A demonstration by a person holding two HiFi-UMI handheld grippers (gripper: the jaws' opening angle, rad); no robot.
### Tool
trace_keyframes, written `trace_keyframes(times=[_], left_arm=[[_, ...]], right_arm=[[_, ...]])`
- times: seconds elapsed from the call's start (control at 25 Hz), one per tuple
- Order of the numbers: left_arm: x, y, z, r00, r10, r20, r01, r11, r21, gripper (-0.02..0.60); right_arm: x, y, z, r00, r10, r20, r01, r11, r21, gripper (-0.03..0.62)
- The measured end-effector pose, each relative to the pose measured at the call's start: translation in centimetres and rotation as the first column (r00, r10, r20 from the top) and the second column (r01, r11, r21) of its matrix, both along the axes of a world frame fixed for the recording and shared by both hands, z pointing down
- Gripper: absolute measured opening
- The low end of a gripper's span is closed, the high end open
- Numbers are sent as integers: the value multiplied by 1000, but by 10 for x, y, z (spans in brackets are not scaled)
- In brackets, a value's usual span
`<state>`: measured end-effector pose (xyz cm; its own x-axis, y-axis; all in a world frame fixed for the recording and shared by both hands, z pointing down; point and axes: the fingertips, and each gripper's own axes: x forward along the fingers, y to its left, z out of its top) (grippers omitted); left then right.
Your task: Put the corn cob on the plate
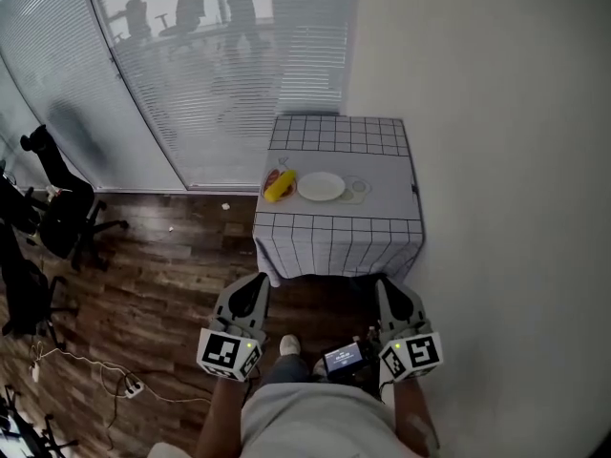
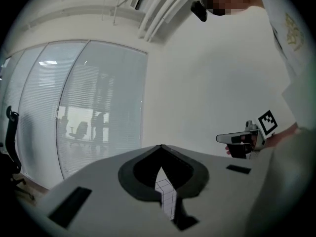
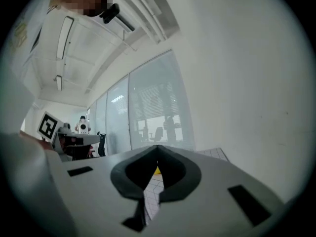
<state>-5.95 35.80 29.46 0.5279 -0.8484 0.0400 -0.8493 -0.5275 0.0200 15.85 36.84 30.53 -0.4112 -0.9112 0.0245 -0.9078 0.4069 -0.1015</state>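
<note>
Approach step, nothing grasped yet: left gripper (image 1: 256, 284) and right gripper (image 1: 389, 286) are both pressed together, empty, well short of the grid-checked white-cloth table (image 1: 339, 241). The yellow corn cob (image 1: 280, 186) lies on it just left of the round white plate (image 1: 321, 186). Next, likely: step in and spread the jaws over the cob. Only the head view shows the plate; the right gripper view catches just a yellow sliver.

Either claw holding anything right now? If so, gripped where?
Nothing is held. The left claw and right claw are both shut and empty, short of the table. The corn cob lies there beside the plate.
</note>
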Motion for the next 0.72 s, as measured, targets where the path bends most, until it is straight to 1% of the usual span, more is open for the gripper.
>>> trace_keyframes(times=[0.08,0.16,0.24,0.36,0.4,0.72], left_arm=[[1,0,0,1000,-9,3,9,1000,2,6],[1,0,0,1000,-23,5,23,1000,-4,6],[0,-2,-1,999,-35,17,35,999,-9,6],[0,-9,-1,998,-45,33,45,999,-6,6],[0,-12,0,998,-46,33,47,999,-9,6],[3,-46,8,998,-44,35,45,998,-33,6]], right_arm=[[7,0,-2,998,8,60,-8,1000,-6,6],[12,1,-1,997,18,74,-17,1000,-12,6],[11,2,1,999,13,50,-12,1000,-17,6],[8,-3,3,1000,6,-15,-6,1000,-24,6],[8,-5,5,1000,6,-20,-7,1000,-27,6],[14,-37,13,1000,-13,-3,13,998,-54,6]])
